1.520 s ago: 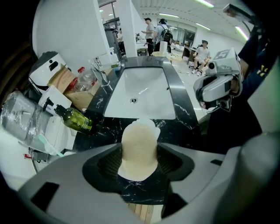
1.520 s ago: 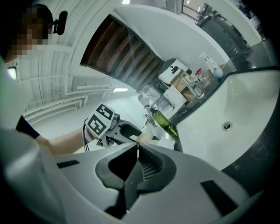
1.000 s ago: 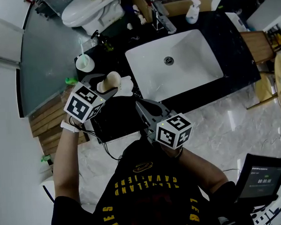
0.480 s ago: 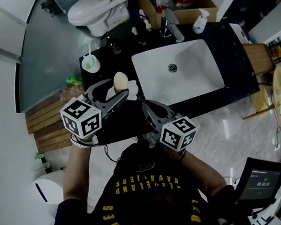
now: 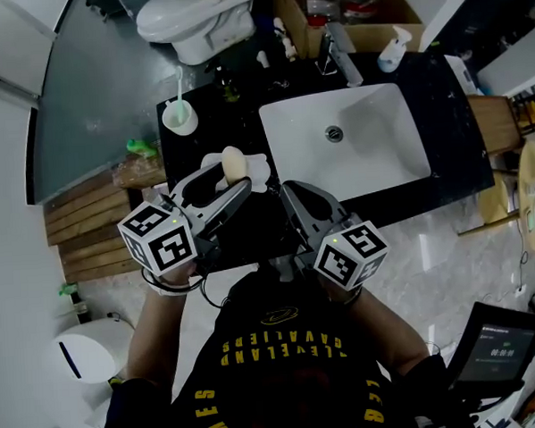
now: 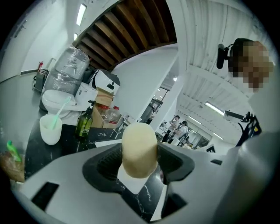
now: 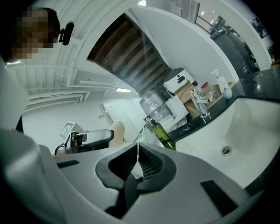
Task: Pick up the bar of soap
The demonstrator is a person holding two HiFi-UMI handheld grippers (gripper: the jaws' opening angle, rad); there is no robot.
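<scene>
A: Count?
B: One bar of soap (image 5: pixel 233 162), clamped between left gripper (image 5: pixel 233 177) jaws, over the black counter (image 5: pixel 242 232). Right gripper (image 5: pixel 289 190): jaws pressed together, nothing between. One white sink (image 5: pixel 381 153), one cup (image 5: pixel 180 120).
A: Room?
B: Bathroom; one toilet (image 5: pixel 194 16) beyond counter

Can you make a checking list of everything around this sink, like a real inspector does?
Surface: black counter with a white sink.
Job's things: soap, upright.
Clutter: white cup, green bottle, spray bottle.
Grippers: left gripper jaws shut on the soap; right gripper jaws shut, holding nothing.
Cables: thin black cable below the left gripper.
Surroundings: toilet, wooden boards.
</scene>
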